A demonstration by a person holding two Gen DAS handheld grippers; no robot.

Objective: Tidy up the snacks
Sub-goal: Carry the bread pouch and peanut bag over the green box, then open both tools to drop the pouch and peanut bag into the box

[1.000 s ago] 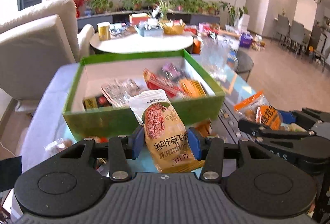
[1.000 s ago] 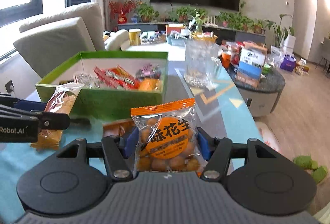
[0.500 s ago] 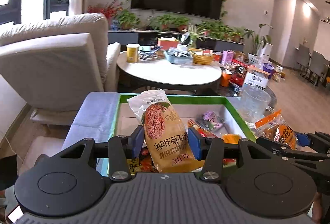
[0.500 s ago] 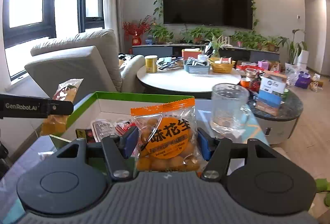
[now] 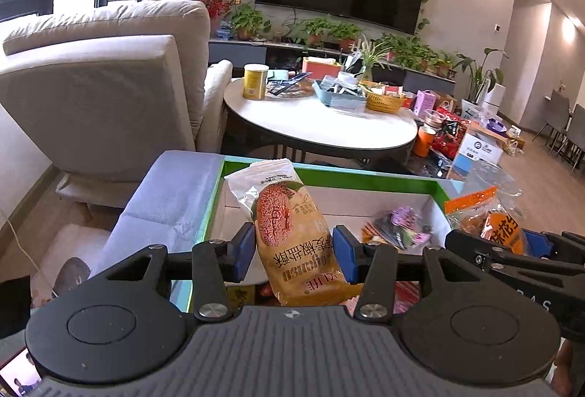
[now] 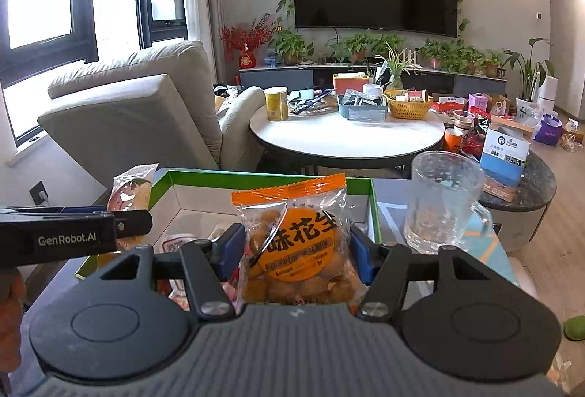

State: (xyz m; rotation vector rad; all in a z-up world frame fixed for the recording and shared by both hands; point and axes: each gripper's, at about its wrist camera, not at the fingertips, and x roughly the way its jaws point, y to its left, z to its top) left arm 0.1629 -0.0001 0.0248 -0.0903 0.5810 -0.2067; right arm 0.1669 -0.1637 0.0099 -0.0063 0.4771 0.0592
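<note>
The left gripper (image 5: 292,252) is clamped on a yellow pastry packet (image 5: 292,239), its blue pads pressing the packet's two sides about halfway between wide and closed. The packet stands roughly upright between the jaws, its long axis running up and away from the claw, tilted a little to the left. The right gripper (image 6: 290,250) is likewise closed on an orange peanut packet (image 6: 296,243), held upright with its crimped orange top above the pads.

The green box (image 5: 365,177) lies directly ahead of and below both claws, its white floor showing loose snacks (image 5: 398,227) toward the right. Each held packet hangs over the box's near part, so the coming move looks like a short lowering and release. The two claws sit side by side, about equally near the box. A glass mug (image 6: 444,199) stands just right of the box, beside the right claw's path.
</note>
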